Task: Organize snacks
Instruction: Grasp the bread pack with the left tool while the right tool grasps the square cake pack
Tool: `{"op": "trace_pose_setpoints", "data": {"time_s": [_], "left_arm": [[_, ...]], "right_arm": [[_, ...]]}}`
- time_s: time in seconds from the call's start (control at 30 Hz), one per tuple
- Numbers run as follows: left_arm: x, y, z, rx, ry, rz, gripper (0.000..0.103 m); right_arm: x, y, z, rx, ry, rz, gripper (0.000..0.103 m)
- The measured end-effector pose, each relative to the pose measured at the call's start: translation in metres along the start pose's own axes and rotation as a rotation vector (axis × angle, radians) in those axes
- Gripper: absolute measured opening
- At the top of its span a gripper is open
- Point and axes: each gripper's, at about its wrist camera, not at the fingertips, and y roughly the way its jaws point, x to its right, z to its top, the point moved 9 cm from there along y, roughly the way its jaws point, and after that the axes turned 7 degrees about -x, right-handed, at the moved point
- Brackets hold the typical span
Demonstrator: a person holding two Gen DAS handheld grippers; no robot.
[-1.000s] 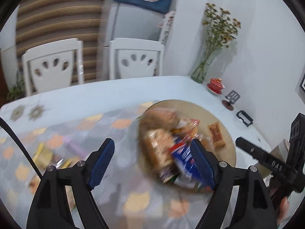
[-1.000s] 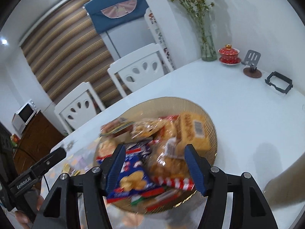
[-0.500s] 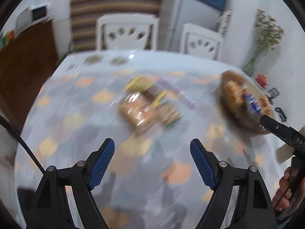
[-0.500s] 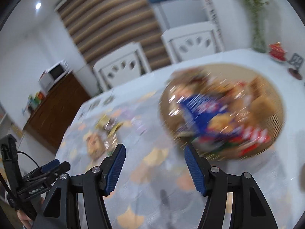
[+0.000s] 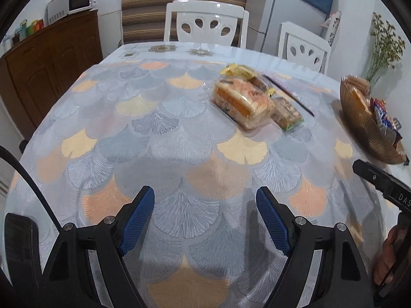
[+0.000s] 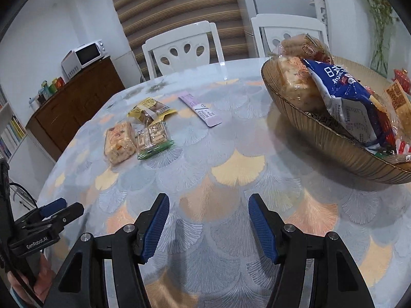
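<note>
from my left wrist view the snack packets (image 5: 254, 104) left of the basket (image 5: 364, 125) are smeared by motion, so i can't read any print on them. the basket itself is cut by the picture's right edge there, and its contents blur together. in my right wrist view the basket's (image 6: 321, 128) right part runs off the frame, and the blue bag (image 6: 352, 97) in it covers whatever lies beneath. the lilac sachet (image 6: 201, 111), left of the basket, carries lettering too small to make out. the hand (image 5: 385, 259) below the basket shows only fingers at the edge.
</note>
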Motion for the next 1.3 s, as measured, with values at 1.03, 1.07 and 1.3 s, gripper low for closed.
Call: {"op": "trace_pose_setpoints", "data": {"time_s": [1.03,1.07,1.3], "left_arm": [[0.010,-0.013,0.073,-0.033,-0.098,-0.164,0.084],[0.012,-0.007,0.082,-0.045,-0.113,-0.182,0.084],[0.033,0.047,0.124,-0.117,-0.197,-0.258,0.084]], "right_arm": [[-0.047,0.020,0.008,-0.195,-0.153,0.050,0.086],[-0.054,0.021,0.018,-0.180,-0.184,0.043,0.086],[-0.070,0.066,0.062,-0.169,-0.218,0.027,0.086]]}}
